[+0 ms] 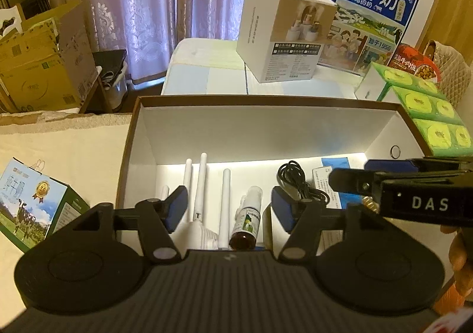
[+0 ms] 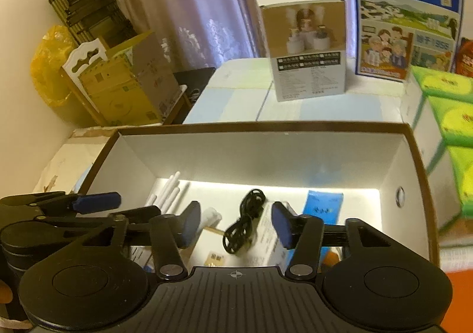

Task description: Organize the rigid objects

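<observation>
Landmark: the white-lined storage box, brown-rimmed; everything below is placed against it.
Left gripper: fingers spread wide, holding nothing, poised over the box's near-left part.
Right gripper: fingers likewise spread and empty, over the near-middle of the box.
White router: on the box floor at the left, antennas pointing toward the far wall. Likely light, stiff and smooth; the body looks a safer hold than a thin antenna, which could pivot or snap.
Spray bottle: just right of the router, lying down, brown base toward the near wall. Probably glass, so slippery and breakable; take it across the labelled middle.
Black cable: coiled mid-floor. The one limp thing here; pinch the bundle, not a single loop.
Blue carton: against the right part of the floor; light cardboard, crushes if squeezed hard.
White medicine carton: touching the cable's right side; blurred print.
Hidden: the near wall of the box and the router's base sit behind the gripper bodies; small items at the near floor are too blurred to name.
</observation>
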Demonstrator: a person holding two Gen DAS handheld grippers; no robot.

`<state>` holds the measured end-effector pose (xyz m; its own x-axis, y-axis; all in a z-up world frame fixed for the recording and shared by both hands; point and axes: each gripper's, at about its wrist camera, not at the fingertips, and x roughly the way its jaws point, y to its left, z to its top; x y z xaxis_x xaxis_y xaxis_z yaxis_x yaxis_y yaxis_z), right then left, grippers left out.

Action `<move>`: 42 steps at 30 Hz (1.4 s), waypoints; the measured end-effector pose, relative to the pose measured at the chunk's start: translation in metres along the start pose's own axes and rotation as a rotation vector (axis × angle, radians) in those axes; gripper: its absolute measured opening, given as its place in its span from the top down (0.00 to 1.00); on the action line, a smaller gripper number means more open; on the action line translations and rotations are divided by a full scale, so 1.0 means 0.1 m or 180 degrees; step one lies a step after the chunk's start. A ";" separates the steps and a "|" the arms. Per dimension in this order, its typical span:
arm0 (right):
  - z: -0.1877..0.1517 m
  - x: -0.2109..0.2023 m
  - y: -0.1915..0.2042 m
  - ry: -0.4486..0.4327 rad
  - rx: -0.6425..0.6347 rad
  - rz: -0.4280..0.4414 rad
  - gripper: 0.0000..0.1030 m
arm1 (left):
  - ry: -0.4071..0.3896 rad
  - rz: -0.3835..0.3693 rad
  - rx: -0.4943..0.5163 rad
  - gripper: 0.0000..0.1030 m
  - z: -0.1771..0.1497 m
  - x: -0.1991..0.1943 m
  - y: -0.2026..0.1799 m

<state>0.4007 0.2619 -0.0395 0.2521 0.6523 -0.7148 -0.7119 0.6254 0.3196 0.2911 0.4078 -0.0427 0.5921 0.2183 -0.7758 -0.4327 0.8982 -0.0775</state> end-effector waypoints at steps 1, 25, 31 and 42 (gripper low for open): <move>-0.02 -0.04 -0.01 -0.0008 0.0023 0.0005 0.46 | -0.0023 -0.0001 0.0002 0.41 -0.01 -0.04 0.00; -0.93 -1.48 -0.02 -0.0358 -0.0086 -0.0156 0.39 | -0.0598 -0.0018 0.0277 0.23 -0.75 -1.41 -0.74; -1.26 -1.86 -0.13 -0.0384 0.0056 -0.0236 0.39 | -0.0574 -0.0046 0.0255 0.23 -1.04 -1.69 -0.95; -1.89 -2.46 -0.38 -0.0267 0.0248 -0.0373 0.39 | -0.0429 -0.0199 0.0255 0.23 -1.59 -2.03 -1.39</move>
<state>0.2422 -0.0037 0.0067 0.3866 0.6042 -0.6967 -0.6222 0.7285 0.2866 0.1228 0.1783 0.0257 0.7043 0.2053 -0.6796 -0.3396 0.9381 -0.0686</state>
